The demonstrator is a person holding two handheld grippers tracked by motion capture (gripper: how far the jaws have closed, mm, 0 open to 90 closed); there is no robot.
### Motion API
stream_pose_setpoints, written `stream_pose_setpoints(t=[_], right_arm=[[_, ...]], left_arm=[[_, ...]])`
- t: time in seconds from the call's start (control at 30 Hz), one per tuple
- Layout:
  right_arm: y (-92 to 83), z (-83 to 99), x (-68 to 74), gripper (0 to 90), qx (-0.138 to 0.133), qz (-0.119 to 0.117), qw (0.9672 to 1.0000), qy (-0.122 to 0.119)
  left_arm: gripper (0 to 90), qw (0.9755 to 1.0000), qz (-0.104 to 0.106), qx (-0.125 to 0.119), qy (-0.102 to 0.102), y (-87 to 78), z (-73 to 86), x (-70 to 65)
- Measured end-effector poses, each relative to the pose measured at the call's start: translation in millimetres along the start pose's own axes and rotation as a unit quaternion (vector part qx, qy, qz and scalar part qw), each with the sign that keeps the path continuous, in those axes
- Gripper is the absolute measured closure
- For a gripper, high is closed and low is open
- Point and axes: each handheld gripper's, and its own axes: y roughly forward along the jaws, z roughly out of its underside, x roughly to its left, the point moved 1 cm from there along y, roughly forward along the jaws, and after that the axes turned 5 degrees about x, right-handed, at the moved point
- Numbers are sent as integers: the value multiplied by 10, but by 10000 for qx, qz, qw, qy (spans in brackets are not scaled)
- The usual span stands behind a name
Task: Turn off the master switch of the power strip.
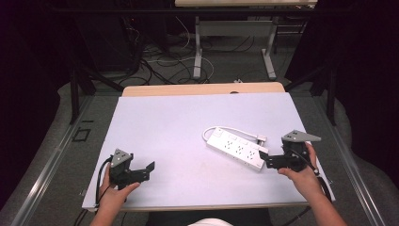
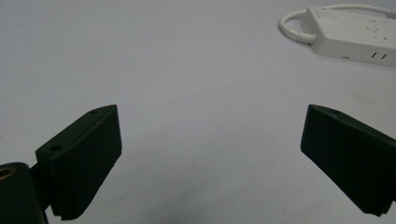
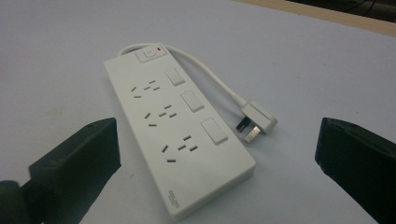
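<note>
Both hands come in from six o'clock in the high view, each holding tongs low over the desk [image 1: 188, 122], a broad pale sheet with a wooden edge showing at twelve o'clock. On it, toward four o'clock of its middle, lies the white power strip [image 1: 236, 148], flat, sockets up, running from ten o'clock to four o'clock. Its white cord [image 1: 230, 129] loops from the far end and back along the strip's far side, ending in the plug [image 3: 256, 123], which lies just beside the strip. At the strip's near end, the right tongs [image 1: 264, 158] are spread wide, with the strip's corner between the jaws in the right gripper view. Well apart at eight o'clock, the left tongs [image 1: 146, 169] are also spread wide over bare desk.
</note>
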Motion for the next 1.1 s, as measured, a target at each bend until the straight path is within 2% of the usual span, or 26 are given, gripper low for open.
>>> stream_pose_setpoints(t=[0.33,0.43,0.47,0.5,0.57,0.7,0.73,0.9,0.97,1.03,1.07,1.1], right_arm=[[-60,270,-172,0,-126,264,9988,387],[-61,334,-233,0,-122,314,9986,407],[-51,354,-240,0,-173,374,9979,493],[-62,375,-270,0,-104,370,9982,458],[-47,416,-293,0,-161,379,9976,562],[-44,496,-354,0,-196,392,9971,623],[-37,515,-368,0,-255,444,9966,639],[-61,586,-453,1,-207,472,9950,858],[-54,616,-507,1,-320,571,9939,890],[-77,649,-554,1,-263,600,9929,994],[-53,669,-583,1,-466,661,9914,1030],[-74,687,-599,1,-348,638,9910,1127]], left_arm=[[53,10000,-13,-10,1,-1,-1,-1],[53,10000,-15,-4,-9,-2,0,-1],[53,10000,-15,-6,-11,-2,0,0],[53,10000,-7,6,-27,-3,1,-2],[53,10000,-12,-6,-20,-3,1,0],[53,10000,-16,-6,-15,-2,2,3],[53,10000,-14,4,-26,-2,3,1],[53,10000,-20,0,-12,-1,2,4],[53,10000,-23,2,-15,0,2,6],[53,10000,-22,0,-24,-1,3,6],[53,10000,-21,4,-22,0,3,7],[53,10000,-23,7,-19,1,3,7]])
